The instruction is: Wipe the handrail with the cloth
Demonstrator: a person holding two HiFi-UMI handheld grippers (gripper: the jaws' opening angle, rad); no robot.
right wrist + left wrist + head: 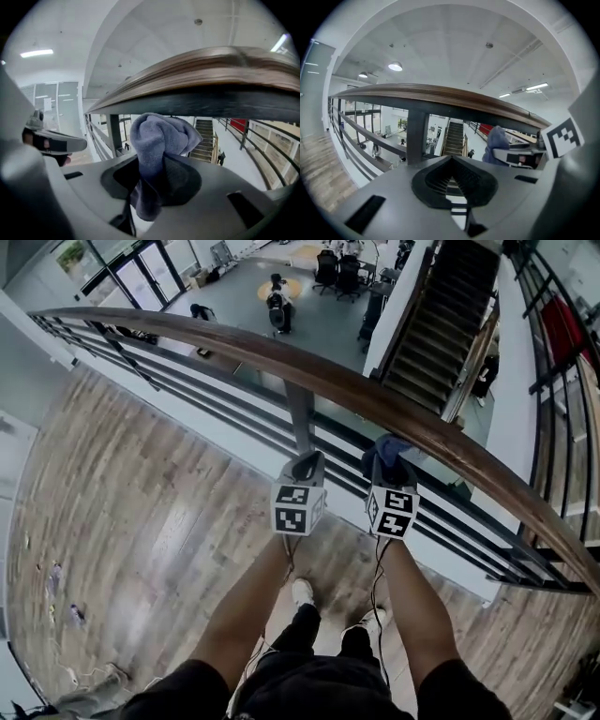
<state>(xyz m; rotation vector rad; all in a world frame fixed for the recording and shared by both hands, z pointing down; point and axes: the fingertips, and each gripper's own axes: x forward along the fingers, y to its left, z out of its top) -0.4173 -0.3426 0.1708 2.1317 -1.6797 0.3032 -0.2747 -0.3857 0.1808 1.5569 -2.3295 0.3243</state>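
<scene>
**Two hand-held grippers raised to a curved wooden handrail, cloth in the right one**

Seen from the head camera, the person's white shoes (302, 592) stand at 6 o'clock on a grey-brown plank floor (141, 512). Both bare forearms reach up the frame from there.

The left gripper (307, 463) sits just left of centre. Its jaws are pressed together at the tip with nothing between them. It points toward 12 o'clock at a dark upright post (300, 418) under the rail.

The right gripper (389, 470) is just beside it, toward 3 o'clock, and points the same way. Its jaws are clamped on a blue-grey cloth (159, 136). The cloth's long axis runs along the jaws. Its bunched, rounded end sticks out past the fingertips, away from the person. A thinner tail hangs back through the jaws toward 6 o'clock in the right gripper view. In that view the bunched end sits right under the dark underside of the rail. From the head camera it lies against the rail's near edge. Whether cloth and rail actually touch cannot be told.

The handrail (281, 357) is a long band of dark polished wood. Its long axis sweeps in a gentle curve from 10 o'clock, past the centre, down to 4 o'clock. Dark horizontal bars (187, 390) run beneath it along the same line.

Beyond the rail the view drops to a lower level. A staircase (441, 315) rises at 1 o'clock, and a grey lower floor (319, 324) with chairs and small figures lies at 12 o'clock.
</scene>
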